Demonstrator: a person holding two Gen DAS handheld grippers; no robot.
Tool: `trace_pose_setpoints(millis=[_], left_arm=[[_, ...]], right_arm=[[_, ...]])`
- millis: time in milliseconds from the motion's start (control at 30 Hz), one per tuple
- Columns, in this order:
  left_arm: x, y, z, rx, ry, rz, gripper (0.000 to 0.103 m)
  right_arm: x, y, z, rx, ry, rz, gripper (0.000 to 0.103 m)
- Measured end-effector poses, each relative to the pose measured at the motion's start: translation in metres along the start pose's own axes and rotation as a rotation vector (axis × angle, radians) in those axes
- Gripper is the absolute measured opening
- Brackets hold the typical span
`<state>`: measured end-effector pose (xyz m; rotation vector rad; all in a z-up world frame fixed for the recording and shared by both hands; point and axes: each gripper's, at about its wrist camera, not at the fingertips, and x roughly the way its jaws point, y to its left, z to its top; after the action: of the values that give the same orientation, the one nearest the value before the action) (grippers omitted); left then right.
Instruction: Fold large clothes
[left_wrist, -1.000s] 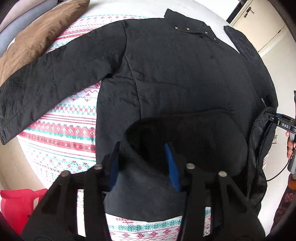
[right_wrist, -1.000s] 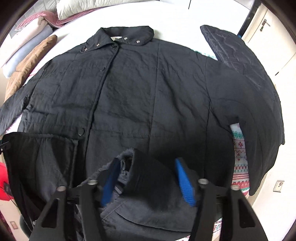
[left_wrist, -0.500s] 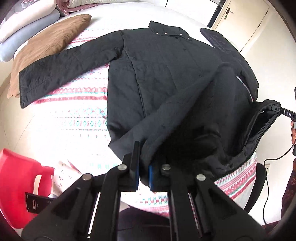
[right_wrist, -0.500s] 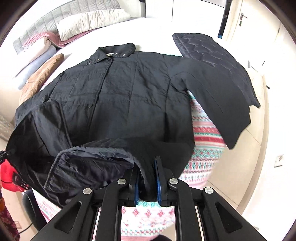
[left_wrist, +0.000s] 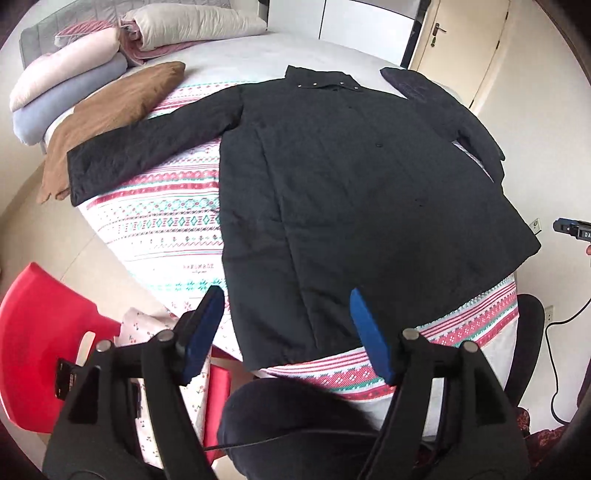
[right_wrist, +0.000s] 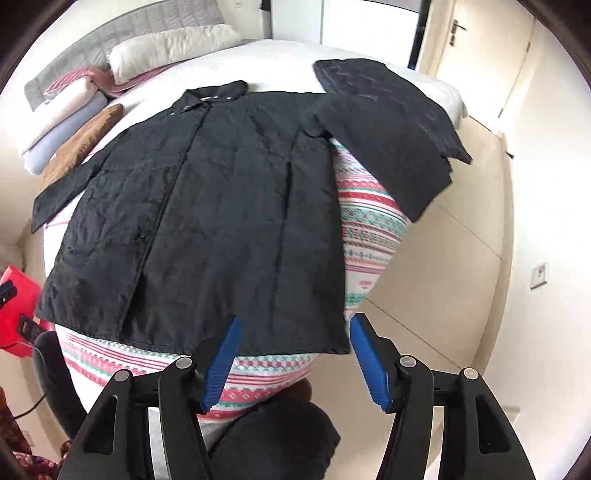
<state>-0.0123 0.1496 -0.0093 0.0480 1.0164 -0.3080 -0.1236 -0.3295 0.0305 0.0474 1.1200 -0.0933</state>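
Observation:
A large black quilted coat (left_wrist: 351, 192) lies flat, front up, on the patterned bedspread (left_wrist: 159, 221), collar at the far end and hem near me. It also shows in the right wrist view (right_wrist: 207, 229). One sleeve (left_wrist: 147, 147) stretches out to the left; the other sleeve (right_wrist: 391, 136) lies out to the right and hangs over the bed's edge. My left gripper (left_wrist: 286, 328) is open and empty above the hem's left part. My right gripper (right_wrist: 293, 354) is open and empty just above the hem's right corner.
Folded blankets and pillows (left_wrist: 74, 88) and a brown cushion (left_wrist: 110, 114) lie at the bed's far left. A red plastic chair (left_wrist: 33, 332) stands on the floor to the left. A black office chair (left_wrist: 528, 350) and a cable are at the right. A door (right_wrist: 480, 55) is far right.
Both grippers were shut on the coat's hem and held it lifted; now both have opened and let go, and the coat lies spread flat. Both grippers have pulled back toward me.

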Motion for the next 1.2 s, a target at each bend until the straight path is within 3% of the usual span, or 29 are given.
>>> trace_pose_setpoints(millis=[167, 267, 333, 400, 500, 567, 667, 767, 833, 933, 1100, 1200], left_arm=[[0.05, -0.021, 0.018, 0.026, 0.025, -0.043, 0.071], [0.095, -0.03, 0.012, 0.03, 0.123, -0.033, 0.071], [0.122, -0.032, 0.003, 0.029, 0.195, -0.016, 0.071], [0.132, -0.036, -0.008, 0.063, 0.217, 0.006, 0.073], [0.128, -0.041, -0.023, 0.116, 0.233, 0.014, 0.087], [0.124, -0.041, -0.031, 0.142, 0.264, 0.014, 0.09], [0.113, -0.041, -0.033, 0.156, 0.276, 0.011, 0.09], [0.089, -0.04, -0.019, 0.123, 0.213, 0.013, 0.09], [0.069, -0.04, -0.004, 0.099, 0.133, 0.008, 0.09], [0.05, -0.039, 0.019, 0.045, 0.041, 0.008, 0.091], [0.045, -0.032, 0.05, -0.05, 0.02, -0.051, 0.091], [0.045, -0.023, 0.063, -0.038, -0.01, -0.089, 0.091]], right_arm=[[0.037, 0.067, 0.019, -0.108, 0.003, 0.099, 0.064], [0.072, 0.097, 0.03, -0.117, 0.018, 0.193, 0.064], [0.104, 0.108, 0.032, -0.105, 0.042, 0.206, 0.064], [0.136, 0.104, 0.028, -0.093, 0.083, 0.171, 0.064], [0.171, 0.086, 0.012, -0.066, 0.152, 0.119, 0.064], [0.167, 0.077, 0.002, -0.072, 0.103, 0.163, 0.065], [0.158, 0.075, -0.003, -0.091, 0.133, 0.149, 0.065], [0.144, 0.069, 0.006, -0.056, 0.172, 0.151, 0.065], [0.127, 0.056, 0.017, -0.025, 0.136, 0.17, 0.066], [0.11, 0.037, 0.041, 0.033, 0.063, 0.183, 0.079], [0.099, -0.001, 0.087, 0.165, -0.015, 0.161, 0.08], [0.085, -0.005, 0.109, 0.183, -0.08, 0.108, 0.08]])
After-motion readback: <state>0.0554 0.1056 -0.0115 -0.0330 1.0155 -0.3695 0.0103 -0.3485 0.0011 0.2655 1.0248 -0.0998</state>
